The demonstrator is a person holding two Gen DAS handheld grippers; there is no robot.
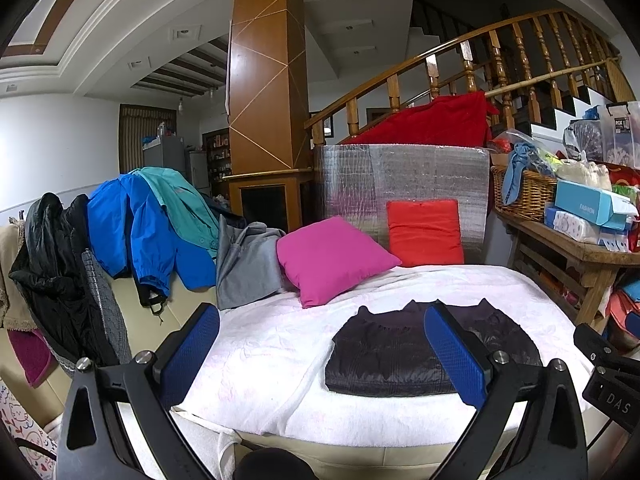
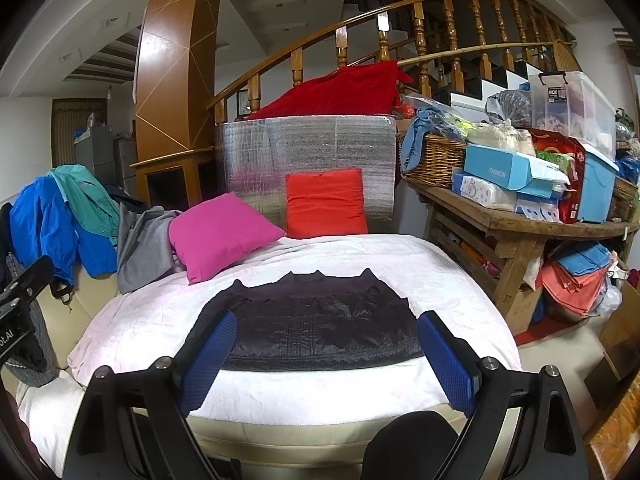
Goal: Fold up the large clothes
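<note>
A dark quilted jacket lies folded into a flat rectangle on the white blanket near the front edge of the sofa. My left gripper is open, held above the blanket's front edge, to the left of the jacket; its right pad overlaps the jacket in view. My right gripper is open too, held back in front of the jacket's near edge, nothing between its blue pads. Neither touches the cloth.
A pink cushion and a red cushion lean at the back. Blue, teal, grey and black clothes hang over the sofa's left side. A cluttered wooden table stands on the right, with a wicker basket.
</note>
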